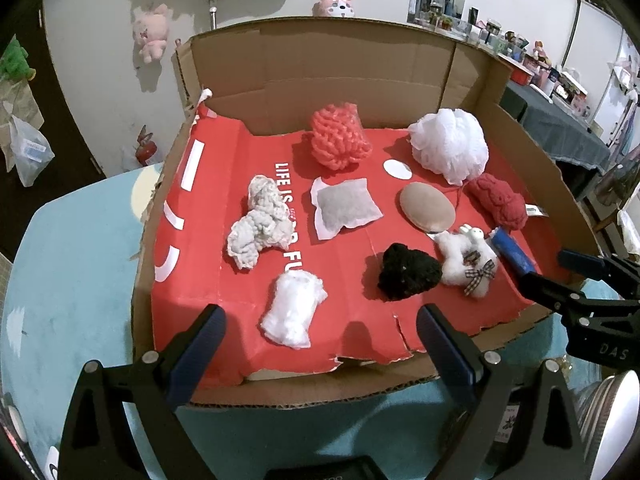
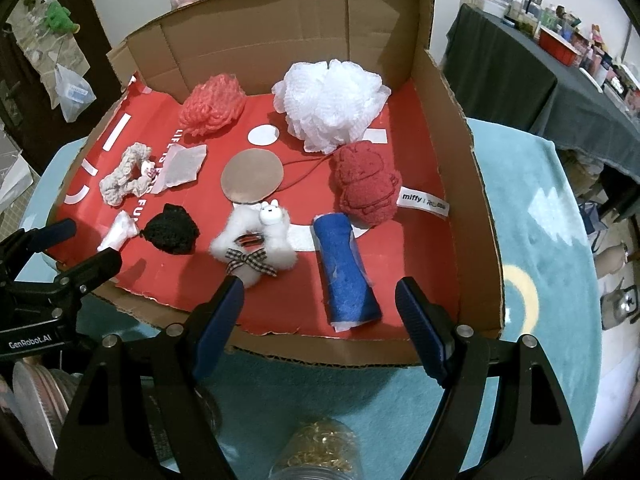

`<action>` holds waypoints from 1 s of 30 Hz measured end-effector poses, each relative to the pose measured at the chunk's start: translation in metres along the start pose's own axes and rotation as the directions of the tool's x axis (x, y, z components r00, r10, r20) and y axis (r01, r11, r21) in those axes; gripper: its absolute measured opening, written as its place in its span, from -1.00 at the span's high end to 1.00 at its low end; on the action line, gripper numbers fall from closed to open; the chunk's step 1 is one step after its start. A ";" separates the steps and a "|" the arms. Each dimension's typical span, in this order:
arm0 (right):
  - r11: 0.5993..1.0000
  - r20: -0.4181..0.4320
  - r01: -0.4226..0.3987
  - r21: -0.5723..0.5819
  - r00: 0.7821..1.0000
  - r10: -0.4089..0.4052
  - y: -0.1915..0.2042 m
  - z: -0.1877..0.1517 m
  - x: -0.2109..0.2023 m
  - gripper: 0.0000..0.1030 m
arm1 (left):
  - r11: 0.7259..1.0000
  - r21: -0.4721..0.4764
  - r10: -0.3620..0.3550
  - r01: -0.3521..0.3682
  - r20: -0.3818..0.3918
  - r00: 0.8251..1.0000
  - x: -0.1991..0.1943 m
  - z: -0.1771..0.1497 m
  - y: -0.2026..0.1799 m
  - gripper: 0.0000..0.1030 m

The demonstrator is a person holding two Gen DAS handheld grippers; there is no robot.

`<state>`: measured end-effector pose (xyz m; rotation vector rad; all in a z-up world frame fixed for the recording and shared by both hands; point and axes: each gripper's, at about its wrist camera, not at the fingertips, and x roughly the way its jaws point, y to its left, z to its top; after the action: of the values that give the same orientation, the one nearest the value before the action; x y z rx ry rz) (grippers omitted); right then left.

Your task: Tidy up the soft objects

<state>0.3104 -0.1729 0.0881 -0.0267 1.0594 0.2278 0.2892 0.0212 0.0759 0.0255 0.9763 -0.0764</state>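
Note:
A cardboard box [image 1: 472,120] lined with red card holds several soft things: a coral yarn ball [image 1: 340,140], a white mesh pouf [image 1: 450,144], a dark red plush [image 2: 366,184], a blue cloth roll [image 2: 346,276], a white fluffy scrunchie with a checked bow [image 2: 256,246], a black knit piece [image 1: 408,270], a white wad [image 1: 294,310], a grey-white scrunchie [image 1: 260,224], a grey sachet [image 1: 346,208] and a tan round pad [image 1: 428,208]. My left gripper [image 1: 320,344] is open at the box's front edge, near the white wad. My right gripper [image 2: 320,312] is open in front of the blue roll.
The box stands on a light blue table [image 2: 540,220]. A jar of gold rings [image 2: 320,456] sits below my right gripper. A dark-clothed table [image 2: 520,80] with many small items stands to the right. Plush toys [image 1: 150,34] hang on the wall behind.

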 end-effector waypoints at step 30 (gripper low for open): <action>1.000 0.008 -0.001 0.005 1.000 0.001 -0.001 0.000 -0.001 -0.51 | 1.000 0.002 0.006 -0.006 0.004 1.000 -0.001 0.000 -0.001 -0.90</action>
<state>0.3106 -0.1740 0.0888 -0.0210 1.0518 0.2262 0.2889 0.0205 0.0768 0.0300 0.9722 -0.0720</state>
